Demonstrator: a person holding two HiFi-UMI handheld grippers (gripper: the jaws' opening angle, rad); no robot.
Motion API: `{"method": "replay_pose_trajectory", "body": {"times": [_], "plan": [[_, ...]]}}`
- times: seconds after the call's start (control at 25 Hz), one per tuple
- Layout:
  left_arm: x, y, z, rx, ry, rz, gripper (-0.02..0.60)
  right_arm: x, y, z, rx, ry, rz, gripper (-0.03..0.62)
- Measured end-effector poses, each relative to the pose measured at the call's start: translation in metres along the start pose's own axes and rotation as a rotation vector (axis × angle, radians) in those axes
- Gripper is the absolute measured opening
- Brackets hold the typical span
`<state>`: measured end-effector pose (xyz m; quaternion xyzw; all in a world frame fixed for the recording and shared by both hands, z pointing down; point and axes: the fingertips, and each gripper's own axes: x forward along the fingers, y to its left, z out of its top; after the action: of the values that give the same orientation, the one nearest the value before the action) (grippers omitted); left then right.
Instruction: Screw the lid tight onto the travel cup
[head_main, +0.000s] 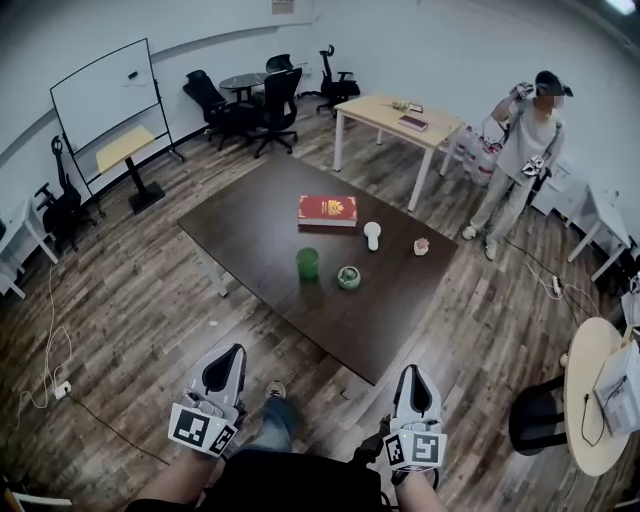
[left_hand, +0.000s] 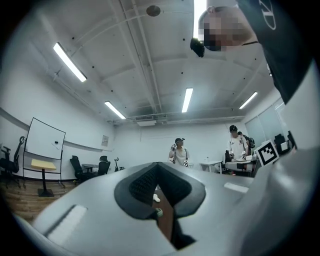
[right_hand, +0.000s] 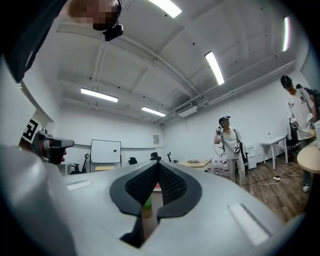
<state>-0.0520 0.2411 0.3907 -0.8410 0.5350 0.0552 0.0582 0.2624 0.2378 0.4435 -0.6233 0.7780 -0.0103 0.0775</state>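
The green travel cup (head_main: 308, 263) is standing uncapped near the middle of the surface (head_main: 250, 225), its lid (head_main: 348, 277) lying just beside it. The left gripper (head_main: 228, 368) and right gripper (head_main: 414, 385) are hanging well short of the near corner, jaws clenched on nothing. Arriving unopened risks toppling the cup or skidding the lid.

Place: office meeting room | signs: whiteboard (head_main: 105, 95), swivel chairs (head_main: 275, 110), desk (head_main: 385, 112), strip lights (left_hand: 187, 99)

Overhead and low views (table (head_main: 255, 232) shared)
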Motion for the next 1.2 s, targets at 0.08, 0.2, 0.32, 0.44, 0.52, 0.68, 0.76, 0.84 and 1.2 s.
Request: {"method": "replay_pose_trajectory", "body": {"times": [0.08,0.2,0.32,0.44,0.52,0.68,0.76,0.84,1.2], "plan": [[0.026,0.017,-0.006,-0.02,-0.013,-0.006,0.0,0.028,-0.004,-0.001,0.011,0.001,-0.007,0.009],[0.069,0.049,-0.016,-0.039,-0.029,-0.03,0.0,0.072,-0.004,-0.002,-0.013,0.012,-0.027,0.008],[0.116,0.086,-0.02,-0.053,-0.049,-0.057,0.0,0.116,-0.005,0.0,-0.033,0.012,-0.077,0.008],[0.163,0.119,-0.02,-0.062,-0.064,-0.101,0.0,0.157,0.002,0.007,-0.022,-0.003,-0.079,0.008],[0.192,0.139,-0.022,-0.061,-0.07,-0.129,0.0,0.184,0.007,0.007,-0.034,0.002,-0.08,0.008],[0.243,0.176,-0.034,-0.089,-0.069,-0.164,0.0,0.234,0.004,0.001,-0.047,0.021,-0.147,0.008],[0.261,0.186,-0.039,-0.099,-0.066,-0.186,0.0,0.253,0.003,0.001,-0.067,0.025,-0.175,0.008],[0.277,0.195,-0.044,-0.109,-0.061,-0.204,0.0,0.272,0.004,0.003,-0.076,0.021,-0.186,0.008],[0.329,0.206,-0.063,-0.132,-0.051,-0.2,0.0,0.328,-0.01,-0.015,-0.061,0.071,-0.161,0.008]]}}
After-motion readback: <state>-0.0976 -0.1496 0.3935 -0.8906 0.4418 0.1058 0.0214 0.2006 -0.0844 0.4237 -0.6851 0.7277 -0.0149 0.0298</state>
